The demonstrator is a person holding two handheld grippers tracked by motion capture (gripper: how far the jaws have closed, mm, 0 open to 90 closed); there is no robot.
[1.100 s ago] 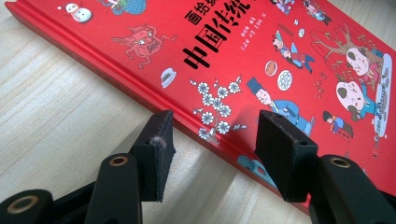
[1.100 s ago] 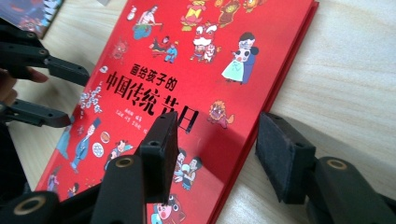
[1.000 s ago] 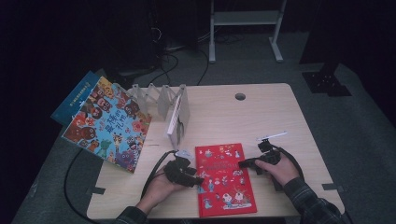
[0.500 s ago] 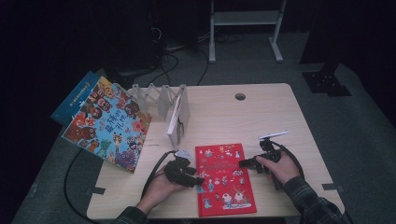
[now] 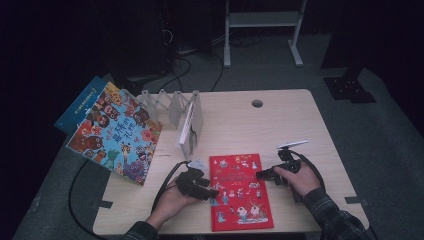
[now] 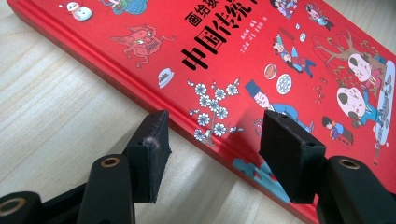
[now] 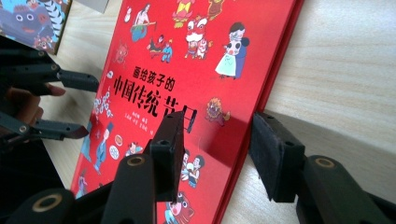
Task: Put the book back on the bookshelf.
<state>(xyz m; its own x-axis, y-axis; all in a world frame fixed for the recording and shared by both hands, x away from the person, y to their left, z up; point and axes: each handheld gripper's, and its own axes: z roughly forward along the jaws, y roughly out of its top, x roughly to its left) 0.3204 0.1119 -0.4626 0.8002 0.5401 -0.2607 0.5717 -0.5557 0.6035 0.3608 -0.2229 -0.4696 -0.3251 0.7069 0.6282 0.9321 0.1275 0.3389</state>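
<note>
The red book (image 5: 239,191) lies flat at the near edge of the table (image 5: 280,120), between the two hands. The left gripper (image 5: 209,192) is at its left edge; in the left gripper view its jaws stand apart astride that edge, one over the wood, one over the cover (image 6: 289,65), pressing on nothing. The right gripper (image 5: 261,174) is at the book's right edge, its jaws just closing in, yet still apart in the right gripper view, one over the cover (image 7: 154,70) and one over the wood. Farther off, left of centre, a white book (image 5: 189,131) stands on edge against a clear rack (image 5: 165,102). A picture book (image 5: 119,132) overhangs the far left edge, with a blue book (image 5: 80,102) beneath it.
</note>
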